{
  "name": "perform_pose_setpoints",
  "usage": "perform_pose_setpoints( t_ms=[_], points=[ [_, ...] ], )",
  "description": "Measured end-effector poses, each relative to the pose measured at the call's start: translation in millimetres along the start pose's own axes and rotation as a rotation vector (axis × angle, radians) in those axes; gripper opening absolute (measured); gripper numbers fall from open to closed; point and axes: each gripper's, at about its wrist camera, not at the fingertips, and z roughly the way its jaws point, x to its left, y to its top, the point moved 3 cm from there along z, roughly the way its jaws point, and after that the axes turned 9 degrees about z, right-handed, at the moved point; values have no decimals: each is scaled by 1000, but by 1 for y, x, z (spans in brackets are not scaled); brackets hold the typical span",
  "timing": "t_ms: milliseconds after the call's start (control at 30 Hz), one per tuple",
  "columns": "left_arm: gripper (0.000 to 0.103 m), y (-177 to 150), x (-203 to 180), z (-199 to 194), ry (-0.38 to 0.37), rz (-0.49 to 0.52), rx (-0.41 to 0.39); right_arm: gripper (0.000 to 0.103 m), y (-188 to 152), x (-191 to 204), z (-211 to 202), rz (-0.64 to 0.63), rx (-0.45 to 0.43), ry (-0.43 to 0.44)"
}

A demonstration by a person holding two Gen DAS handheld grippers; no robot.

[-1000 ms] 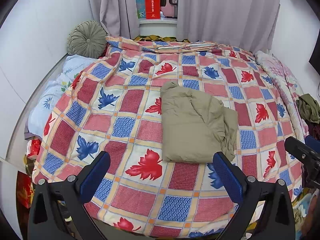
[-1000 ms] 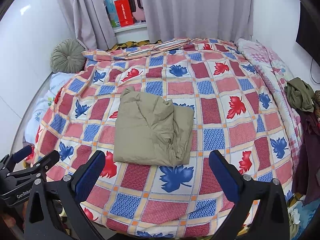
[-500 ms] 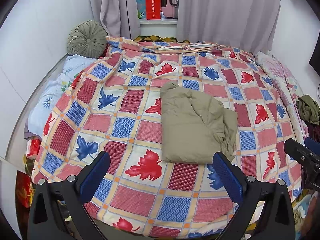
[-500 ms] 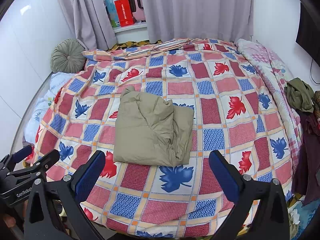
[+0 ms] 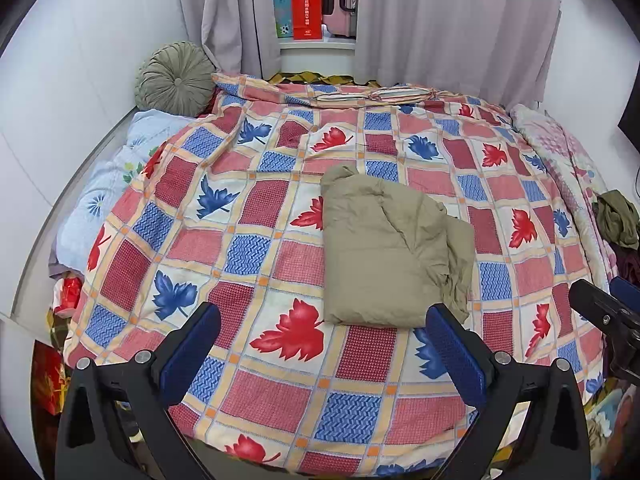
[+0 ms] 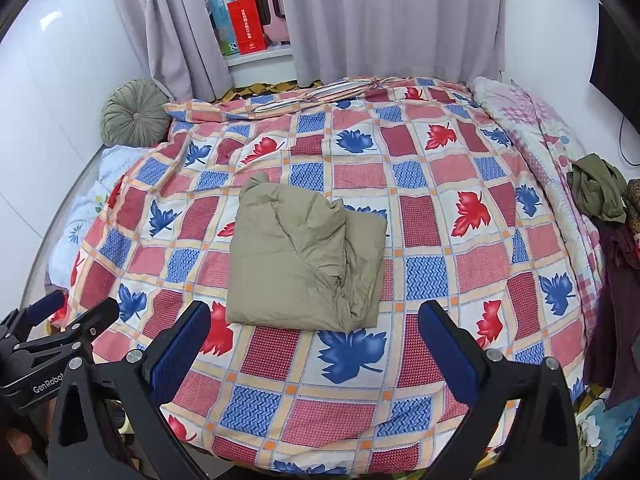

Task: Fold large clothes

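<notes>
A khaki garment (image 5: pixel 384 256) lies folded into a rough rectangle in the middle of the bed; it also shows in the right wrist view (image 6: pixel 304 256). Its right edge is bunched and wrinkled. My left gripper (image 5: pixel 324 344) is open and empty, held above the bed's near edge, short of the garment. My right gripper (image 6: pixel 316 344) is open and empty, also near the front edge. Neither touches the garment. The left gripper shows at the lower left of the right wrist view (image 6: pixel 60 320).
The bed carries a checked quilt with red and blue leaves (image 5: pixel 248 248). A round green cushion (image 5: pixel 176 78) sits at the back left. A dark green garment (image 6: pixel 598 190) lies at the bed's right edge. Curtains and a windowsill with boxes (image 5: pixel 306 10) are behind.
</notes>
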Motion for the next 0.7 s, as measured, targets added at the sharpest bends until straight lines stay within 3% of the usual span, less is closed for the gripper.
perform_pose_setpoints(
  t_ms=[700],
  points=[
    [103,-1,1,-1,2,1,-4,103,1,0,0,-1,0,3]
  ],
)
